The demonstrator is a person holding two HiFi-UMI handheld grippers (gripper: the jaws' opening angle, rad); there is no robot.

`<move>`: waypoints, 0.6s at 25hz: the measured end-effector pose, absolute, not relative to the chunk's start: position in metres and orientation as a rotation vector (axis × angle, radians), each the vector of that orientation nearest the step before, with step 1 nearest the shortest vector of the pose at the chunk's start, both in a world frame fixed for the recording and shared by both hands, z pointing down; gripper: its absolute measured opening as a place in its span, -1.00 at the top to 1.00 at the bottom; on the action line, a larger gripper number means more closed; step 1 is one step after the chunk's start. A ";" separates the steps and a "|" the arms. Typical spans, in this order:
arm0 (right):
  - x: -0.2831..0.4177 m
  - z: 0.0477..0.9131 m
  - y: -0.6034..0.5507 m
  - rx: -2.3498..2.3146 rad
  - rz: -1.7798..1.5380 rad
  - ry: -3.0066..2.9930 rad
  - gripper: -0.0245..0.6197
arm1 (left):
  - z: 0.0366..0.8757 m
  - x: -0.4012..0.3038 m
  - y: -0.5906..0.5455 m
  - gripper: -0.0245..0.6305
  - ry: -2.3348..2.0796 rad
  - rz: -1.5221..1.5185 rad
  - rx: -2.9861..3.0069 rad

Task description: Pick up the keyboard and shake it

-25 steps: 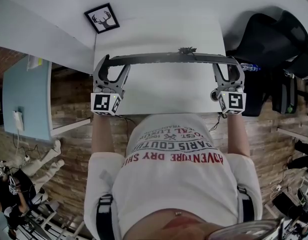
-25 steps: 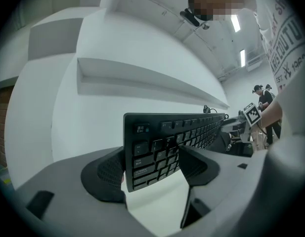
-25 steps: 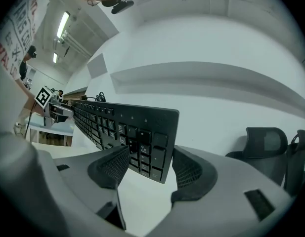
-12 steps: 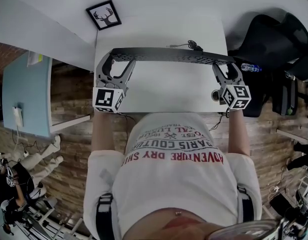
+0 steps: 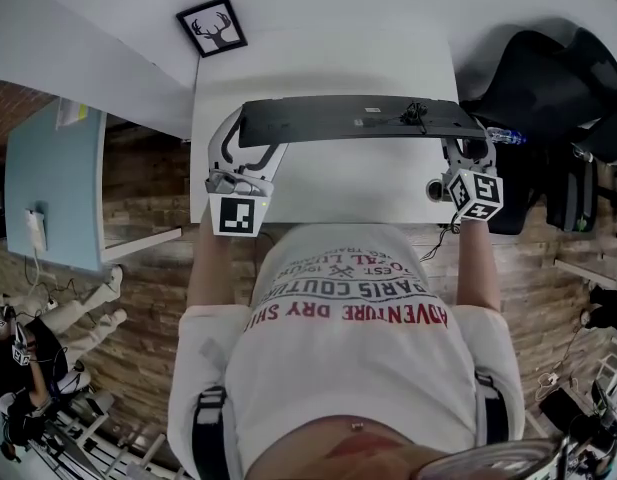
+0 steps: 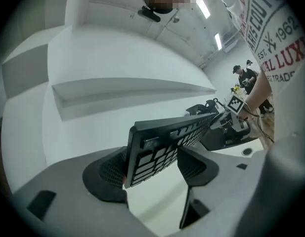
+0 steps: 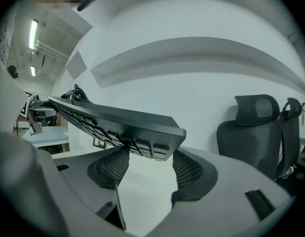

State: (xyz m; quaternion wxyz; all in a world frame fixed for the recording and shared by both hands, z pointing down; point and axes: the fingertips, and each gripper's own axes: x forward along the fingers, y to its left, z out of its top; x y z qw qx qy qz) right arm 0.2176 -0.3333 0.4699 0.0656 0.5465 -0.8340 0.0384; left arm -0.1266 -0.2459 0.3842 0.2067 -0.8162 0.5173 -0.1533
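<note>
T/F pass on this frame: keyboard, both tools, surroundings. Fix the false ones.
1. The keyboard lies flat on the table. False: it is lifted clear and tilted.
2. The left tool is empty. False: its jaws have just been closing slightly and clamp the keyboard's end.
3. The right tool grips the keyboard's other end. True.
4. The head view shows the keys facing up. False: the plain back shows.
5. A black chair stands at the person's right. True.

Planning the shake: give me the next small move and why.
Probably one short downward jerk, both ends together. The keyboard hangs clear of the table, keys facing down, each end clamped: left gripper, its jaws just closed slightly on it, and right gripper.
</note>
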 end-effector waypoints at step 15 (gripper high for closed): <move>0.194 0.470 -0.314 1.524 0.051 -2.495 0.02 | 0.406 -0.157 -0.247 -0.08 1.623 -0.323 -2.470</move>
